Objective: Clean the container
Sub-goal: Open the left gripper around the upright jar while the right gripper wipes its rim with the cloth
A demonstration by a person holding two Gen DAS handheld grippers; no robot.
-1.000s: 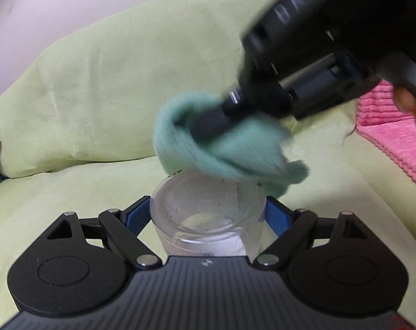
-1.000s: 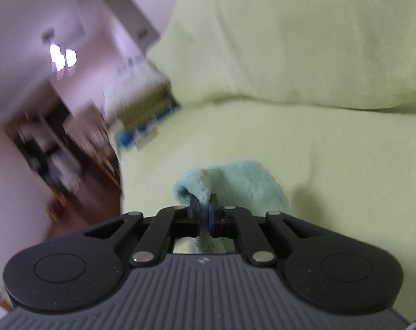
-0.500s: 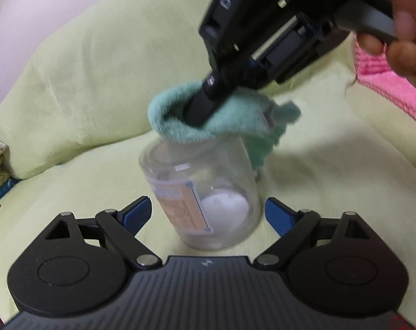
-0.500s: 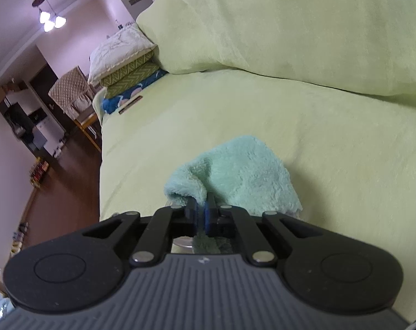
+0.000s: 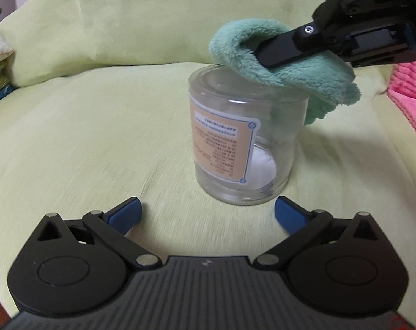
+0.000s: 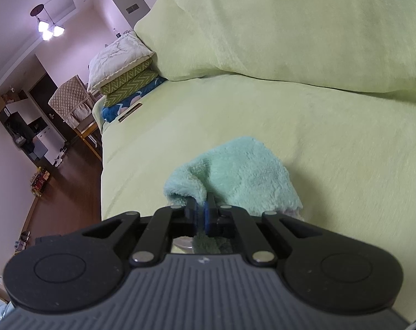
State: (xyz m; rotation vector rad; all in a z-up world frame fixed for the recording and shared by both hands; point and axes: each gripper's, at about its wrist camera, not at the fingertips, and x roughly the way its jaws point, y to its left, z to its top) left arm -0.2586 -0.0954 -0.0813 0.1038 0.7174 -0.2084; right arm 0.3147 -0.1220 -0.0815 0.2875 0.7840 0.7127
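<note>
A clear round container (image 5: 265, 148) with an orange label stands upright on the green sofa cover. My left gripper (image 5: 206, 213) is open and empty, its blue pads just in front of the container, apart from it. My right gripper (image 6: 202, 210) is shut on a green fluffy cloth (image 6: 243, 176). In the left wrist view the right gripper (image 5: 265, 55) holds the cloth (image 5: 290, 71) over the container's rim on its right side, and the cloth drapes down behind it.
A green back cushion (image 5: 111, 19) rises behind the seat. A pink towel (image 5: 408, 93) lies at the right. Stacked pillows (image 6: 125, 71) sit at the sofa's far left end, with wooden floor (image 6: 62, 192) beyond the edge.
My left gripper let go of the container and drew back from it. The right gripper with the cloth moved from over the opening toward the right rim.
</note>
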